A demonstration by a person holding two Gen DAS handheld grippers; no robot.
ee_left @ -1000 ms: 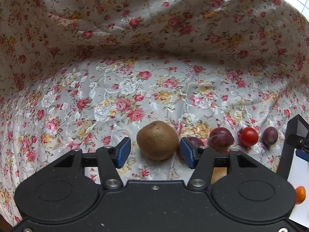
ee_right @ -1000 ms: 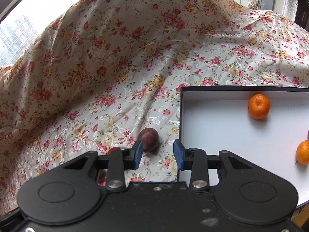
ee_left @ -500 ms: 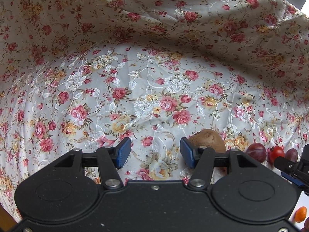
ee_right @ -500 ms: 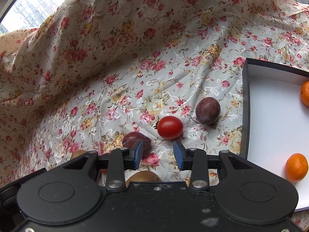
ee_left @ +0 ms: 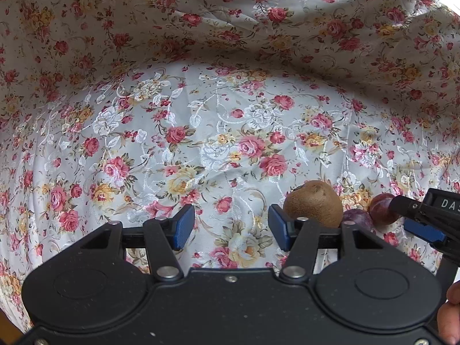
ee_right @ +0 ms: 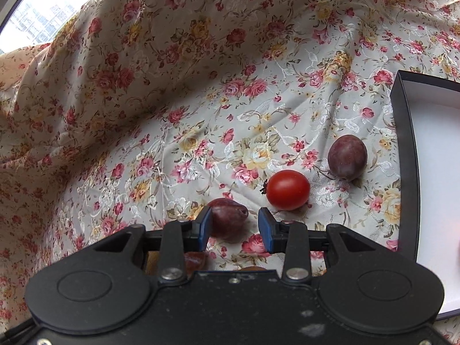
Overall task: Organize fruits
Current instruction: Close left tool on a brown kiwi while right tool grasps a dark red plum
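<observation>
I seem to be working in a home, in a flat high up: a flowered cloth (ee_right: 178, 120) is draped over the surface and heaped up behind it, and the window (ee_right: 37, 20) at upper left shows tall residential blocks outside.

White letters "DAS", cut off, on the right gripper (ee_left: 425, 220)

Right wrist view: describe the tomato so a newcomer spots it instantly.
Start at the black-walled white box on the right edge. On the floral cloth left of it lie three fruits; the tomato is the middle one, between two plums: bright glossy red, the plums dull purple.
</observation>
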